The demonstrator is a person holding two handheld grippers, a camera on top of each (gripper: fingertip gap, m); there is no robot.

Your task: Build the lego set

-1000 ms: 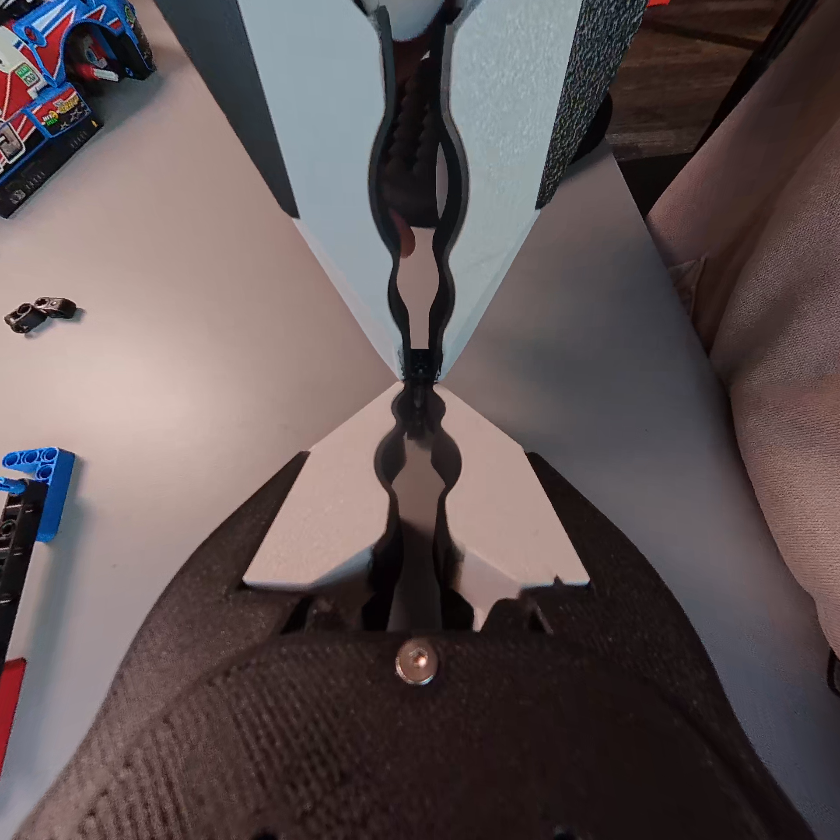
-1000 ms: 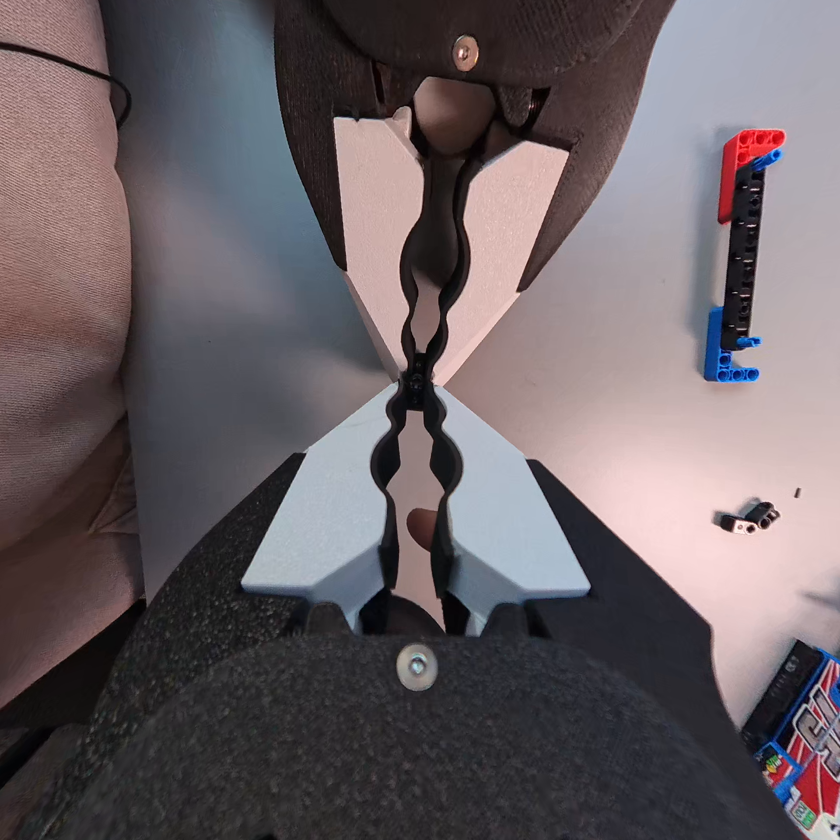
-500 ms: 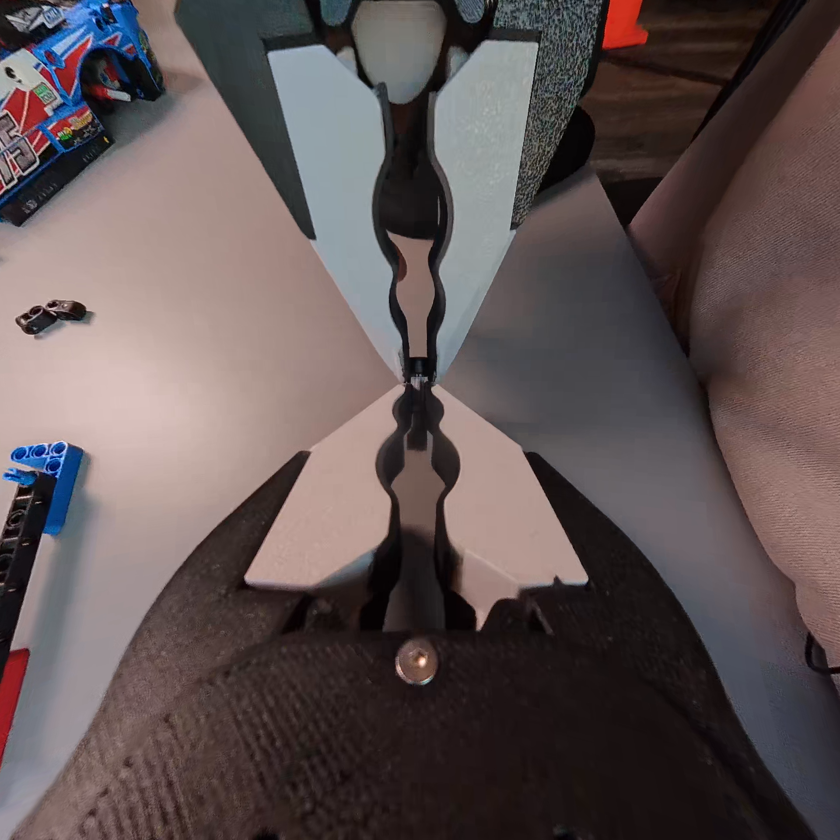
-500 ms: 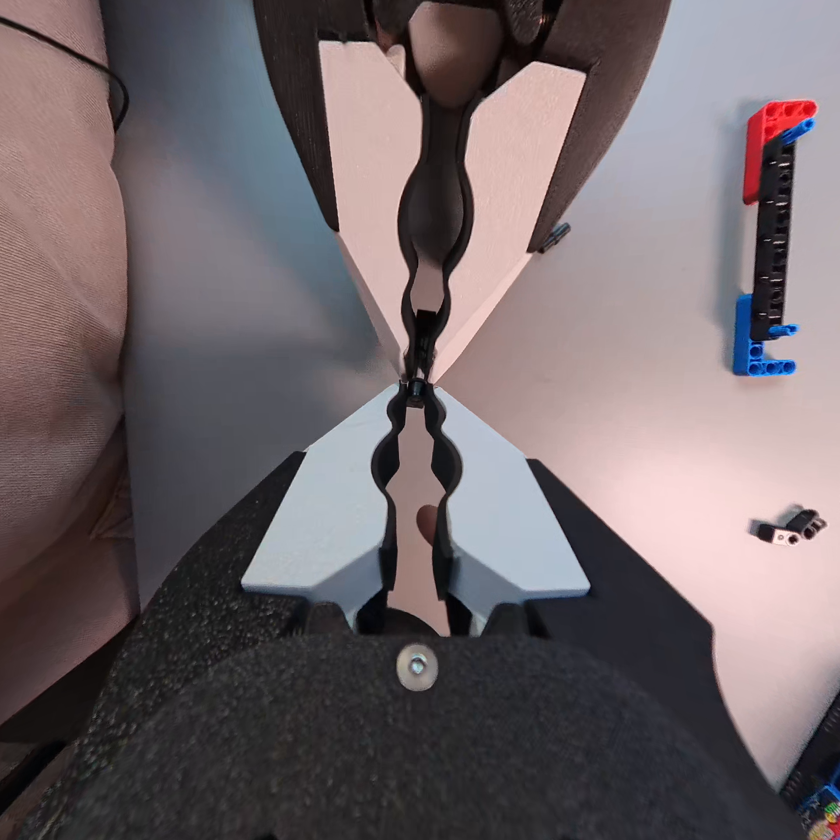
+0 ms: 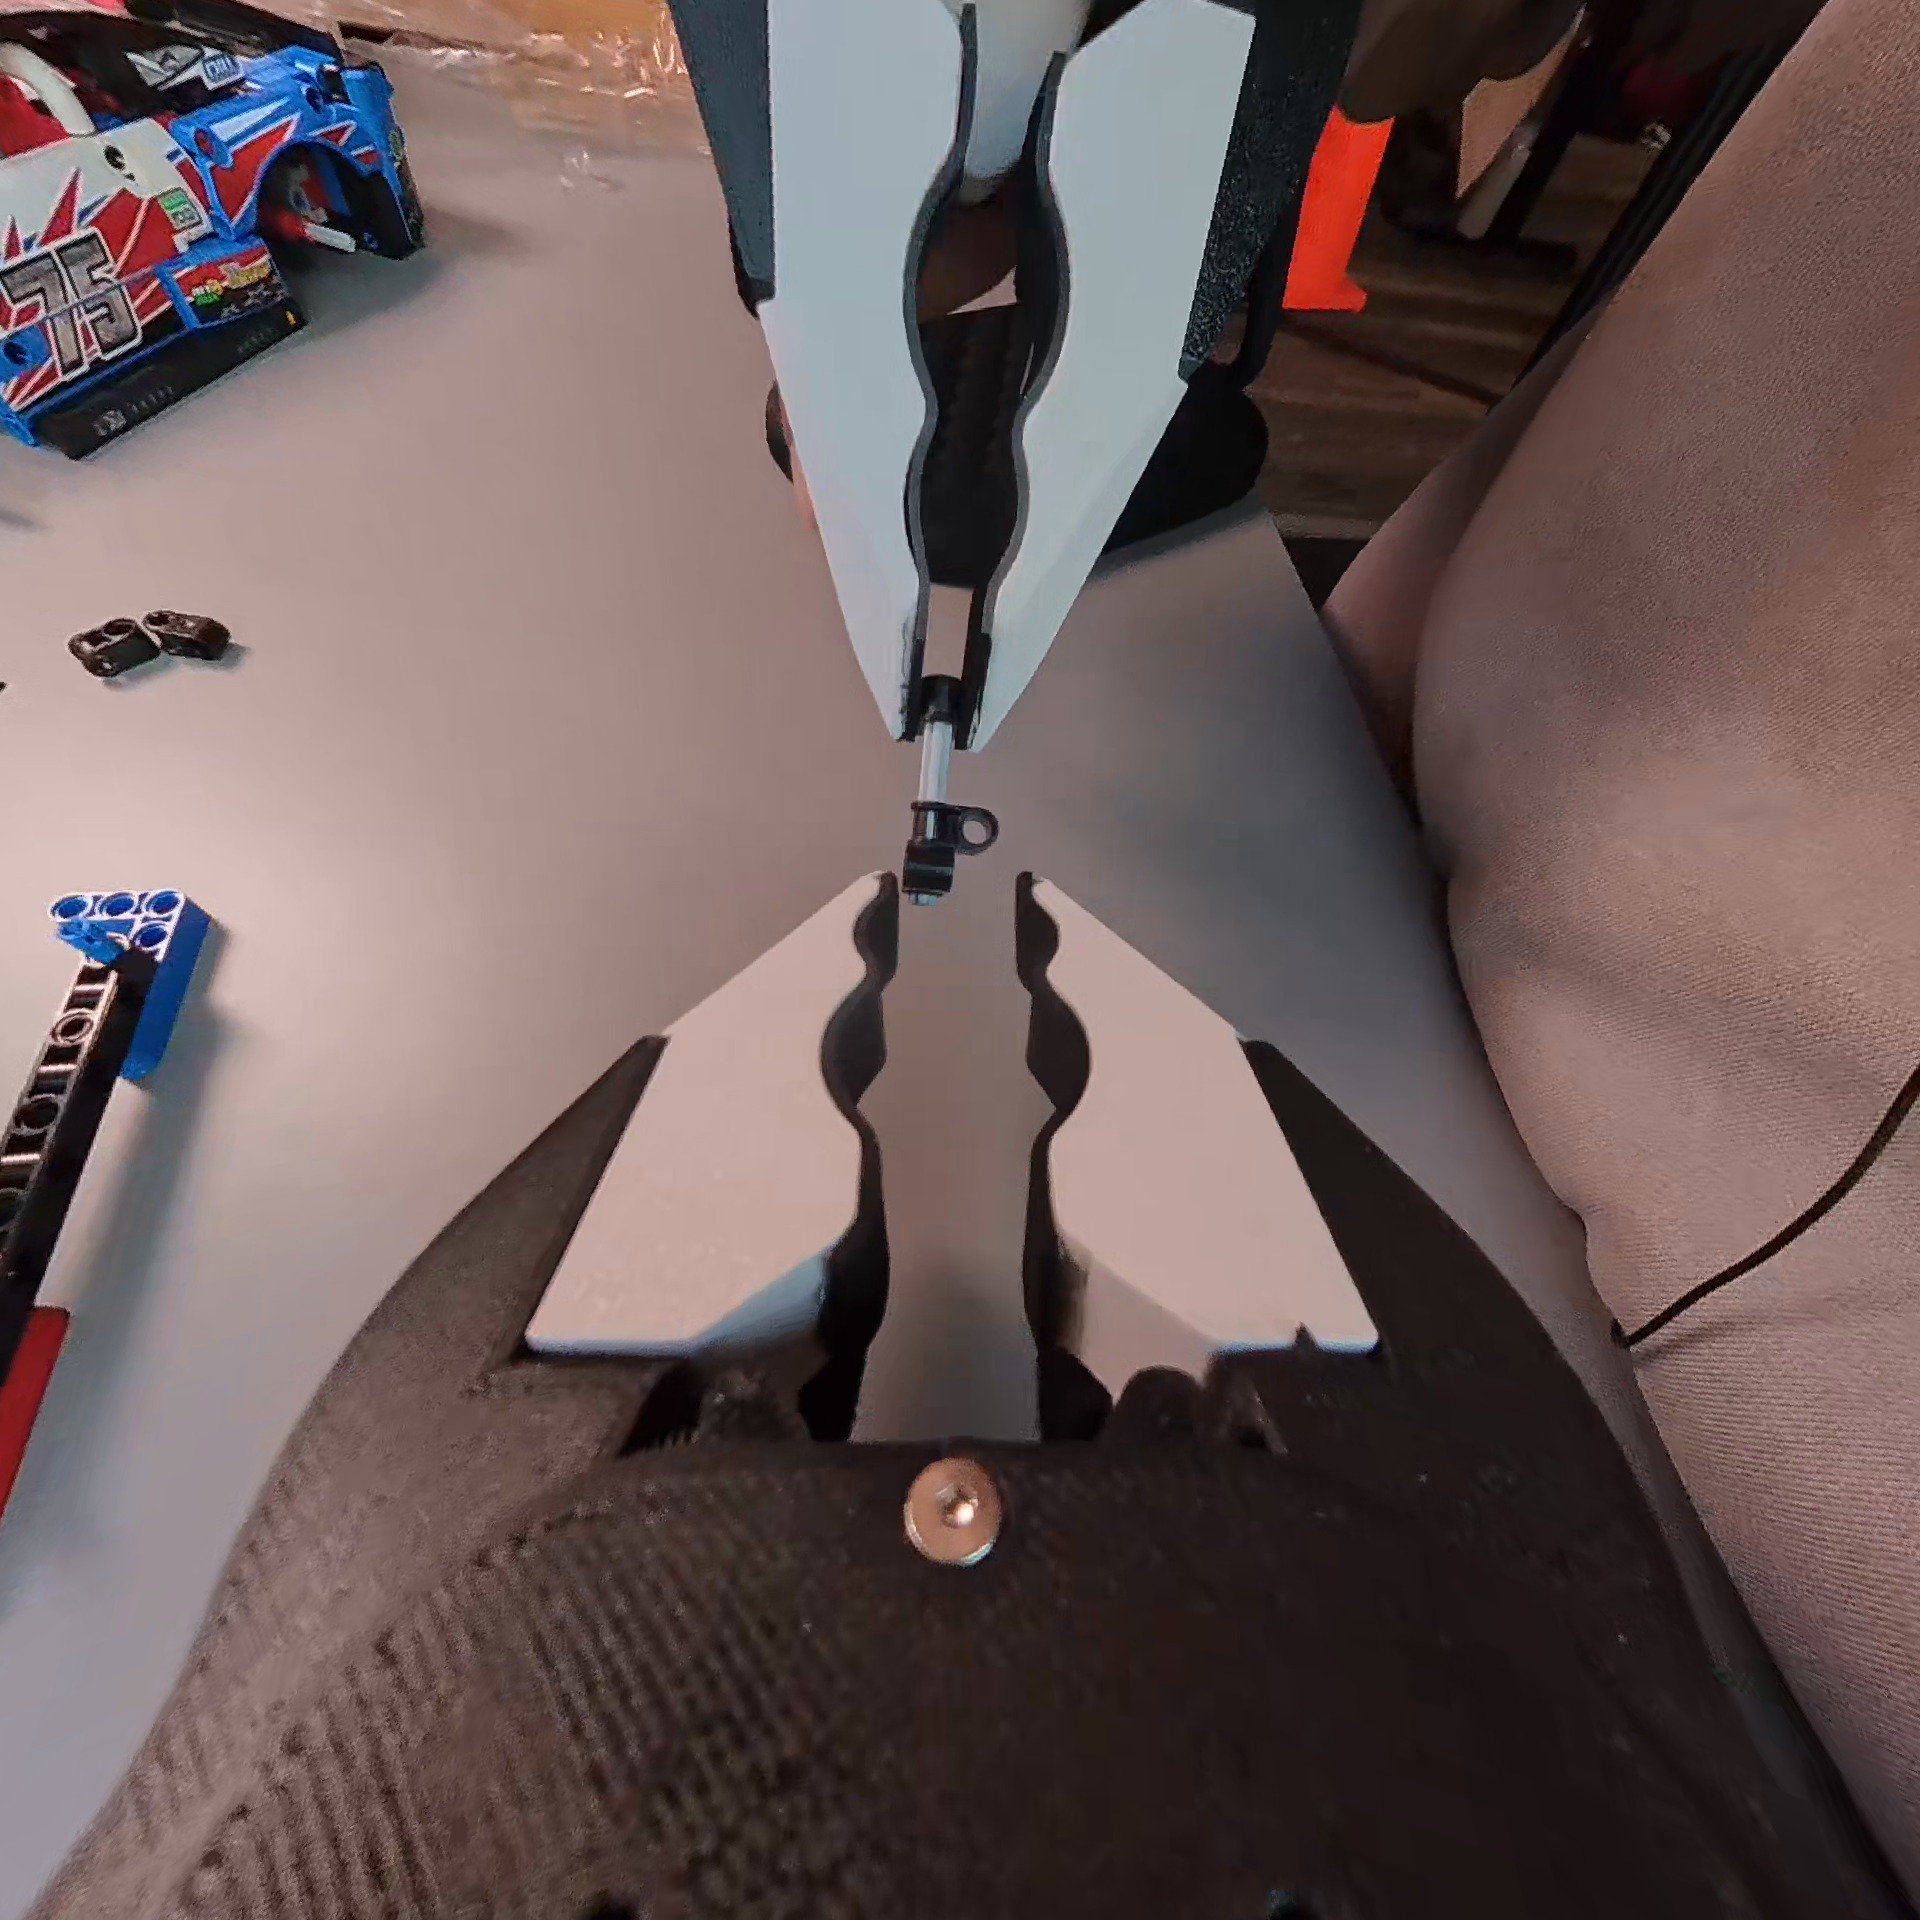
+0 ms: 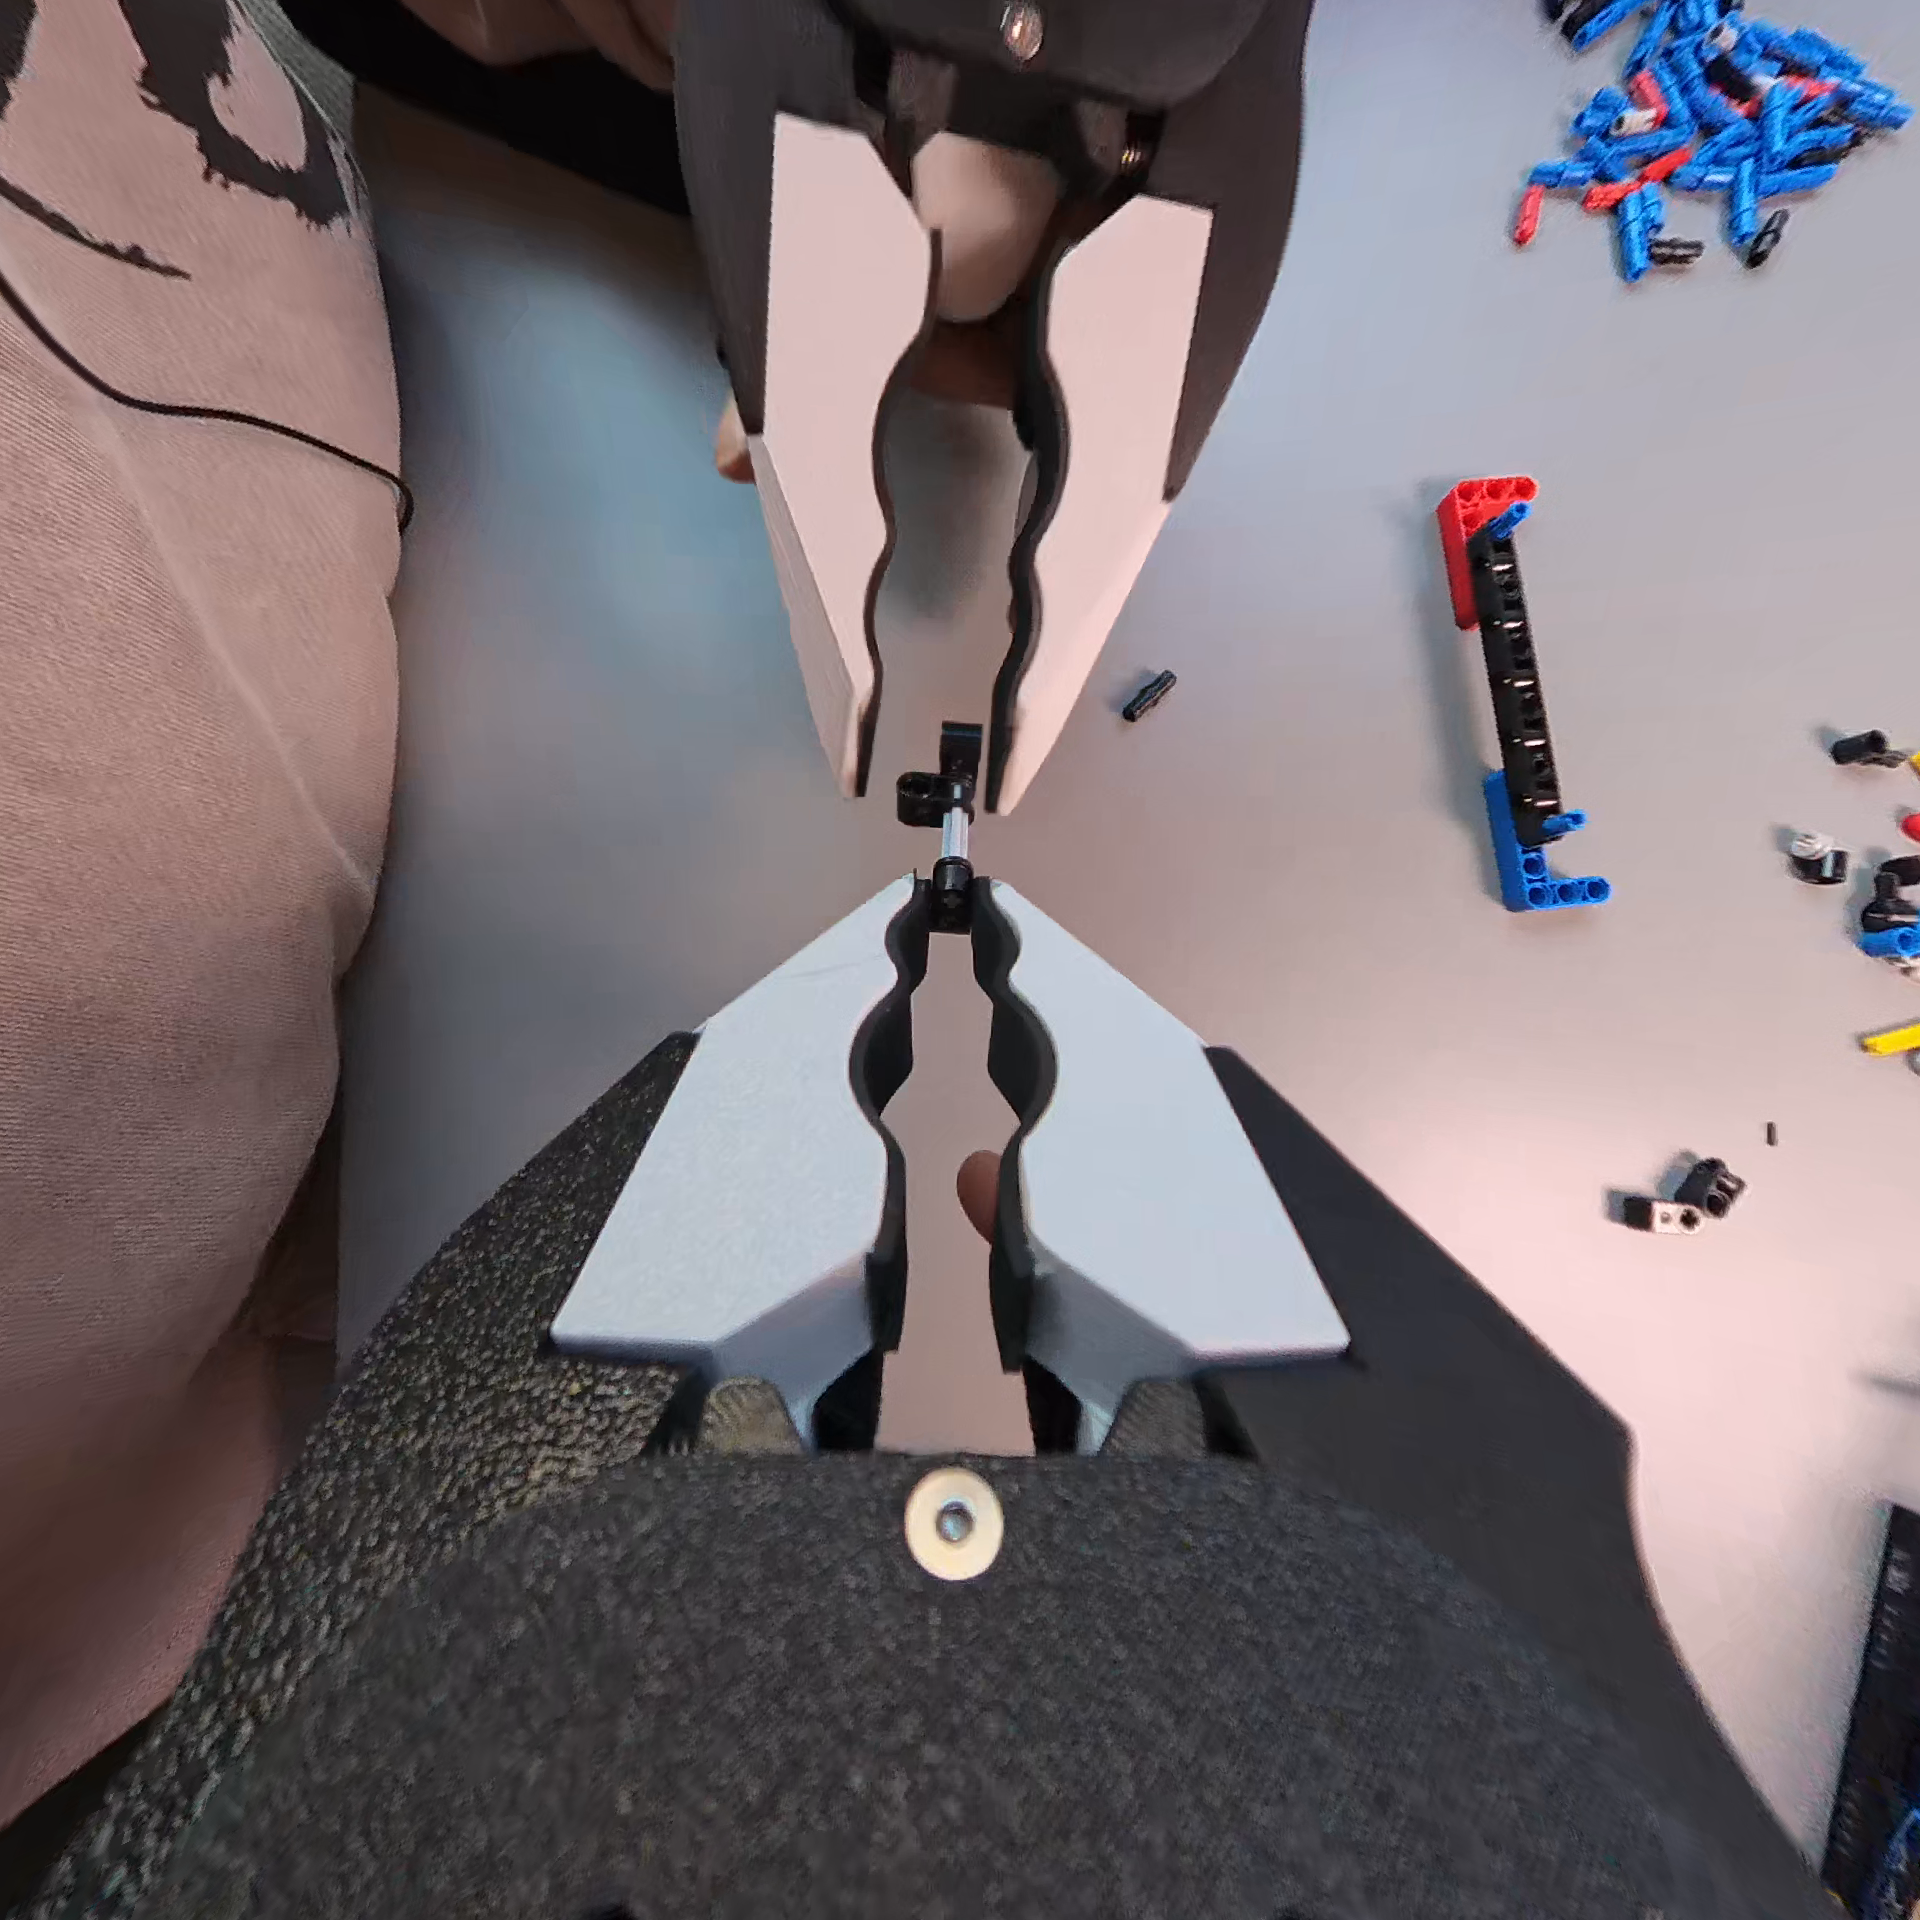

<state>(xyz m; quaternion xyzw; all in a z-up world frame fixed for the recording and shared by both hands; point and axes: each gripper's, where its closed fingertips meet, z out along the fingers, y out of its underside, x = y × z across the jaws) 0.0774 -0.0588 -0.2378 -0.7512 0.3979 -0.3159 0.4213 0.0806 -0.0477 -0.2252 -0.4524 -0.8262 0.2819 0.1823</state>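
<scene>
Left wrist view: my left gripper [image 5: 956,883] has its fingers spread, nothing between them. The small axle assembly [image 5: 940,800], a grey axle with a black connector on its near end, hangs in the air just ahead of my fingertips, apart from them as far as I can tell. Its far end, a black bushing, sits pinched in the tips of my right gripper [image 5: 940,717], which points back at me. Grey table [image 5: 520,675] below. At left: two black connectors [image 5: 145,642] lying together, a black beam with blue end piece [image 5: 114,987], and a blue-red-white car body [image 5: 156,239] at the far corner. Beige cushion [image 5: 1662,831] at right, orange cone [image 5: 1330,218] behind.

Right wrist view: right gripper [image 6: 951,894] is clamped on the black bushing end of the axle assembly [image 6: 951,821]. The connector end pokes into the gap between the spread left gripper [image 6: 930,790] fingers; contact there is hard to judge. At right on the table [image 6: 1299,935]: the beam with red and blue ends [image 6: 1517,686], a lone black pin [image 6: 1148,694], a pile of blue pins [image 6: 1704,114], a black and grey connector pair [image 6: 1683,1195]. Cushion [image 6: 177,831] at left.
</scene>
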